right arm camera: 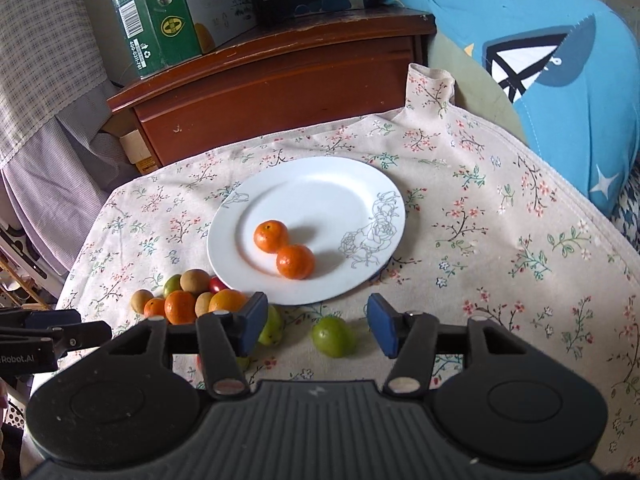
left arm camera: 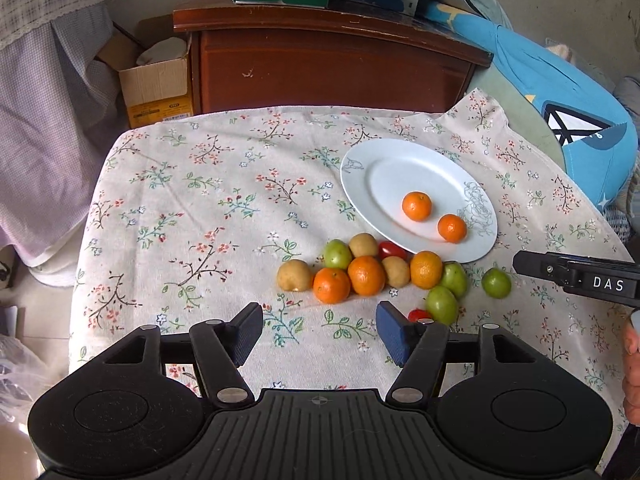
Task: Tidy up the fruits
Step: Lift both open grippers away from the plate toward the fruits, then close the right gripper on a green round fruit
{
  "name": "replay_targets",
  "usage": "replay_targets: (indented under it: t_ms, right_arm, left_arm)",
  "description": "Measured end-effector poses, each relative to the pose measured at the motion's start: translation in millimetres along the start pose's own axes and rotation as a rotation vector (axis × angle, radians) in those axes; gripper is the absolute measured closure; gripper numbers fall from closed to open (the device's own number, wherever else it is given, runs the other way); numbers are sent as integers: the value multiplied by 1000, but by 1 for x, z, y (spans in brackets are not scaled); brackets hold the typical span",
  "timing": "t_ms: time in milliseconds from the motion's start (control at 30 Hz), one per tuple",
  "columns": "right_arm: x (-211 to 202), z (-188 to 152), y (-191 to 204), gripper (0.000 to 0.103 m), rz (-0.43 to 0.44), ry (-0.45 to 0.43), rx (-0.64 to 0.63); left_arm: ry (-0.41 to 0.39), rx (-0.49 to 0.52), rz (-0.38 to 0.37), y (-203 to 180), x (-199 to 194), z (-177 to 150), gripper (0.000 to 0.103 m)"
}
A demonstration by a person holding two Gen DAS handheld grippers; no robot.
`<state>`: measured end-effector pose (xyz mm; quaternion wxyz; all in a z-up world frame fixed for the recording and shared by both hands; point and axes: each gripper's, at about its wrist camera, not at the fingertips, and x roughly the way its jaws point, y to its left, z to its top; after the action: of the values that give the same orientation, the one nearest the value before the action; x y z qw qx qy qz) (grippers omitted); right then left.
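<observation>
Two oranges on the white plate, touching each other.

The other fruits, orange, green, tan and red, cluster on the floral cloth just beside the plate's near rim. Left gripper and right gripper hang above, jaws spread, gripping nothing.

Both of my grippers are empty and parted above the counter.

My left gripper tilts downward, its blue-padded jaws standing apart with nothing between them. My right gripper does the same, angled down and forward, jaws spread and gripping nothing. From the left wrist camera I see the right gripper's black body poking in at the right edge, with part of the hand that carries it just below. From the right wrist camera the left gripper shows at the left edge.
</observation>
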<state>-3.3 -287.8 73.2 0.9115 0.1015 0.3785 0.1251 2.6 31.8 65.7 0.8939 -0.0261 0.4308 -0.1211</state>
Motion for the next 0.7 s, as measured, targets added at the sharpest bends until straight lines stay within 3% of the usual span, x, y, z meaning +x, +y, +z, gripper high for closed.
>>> replay_targets:
  t_ms: [367, 500, 600, 700]
  right_arm:
    - [-10, -34, 11, 48, 11, 51, -50]
    - [-11, -32, 7, 48, 15, 80, -79]
    - [-15, -24, 3, 48, 20, 74, -124]
    - [-19, -16, -3, 48, 6, 62, -175]
  left_arm:
    - [31, 35, -8, 8, -11, -26, 40]
    - [-6, 33, -24, 20, -14, -23, 40]
    - [-22, 88, -45, 24, -11, -17, 40]
    - [-22, 133, -20, 29, -2, -11, 41]
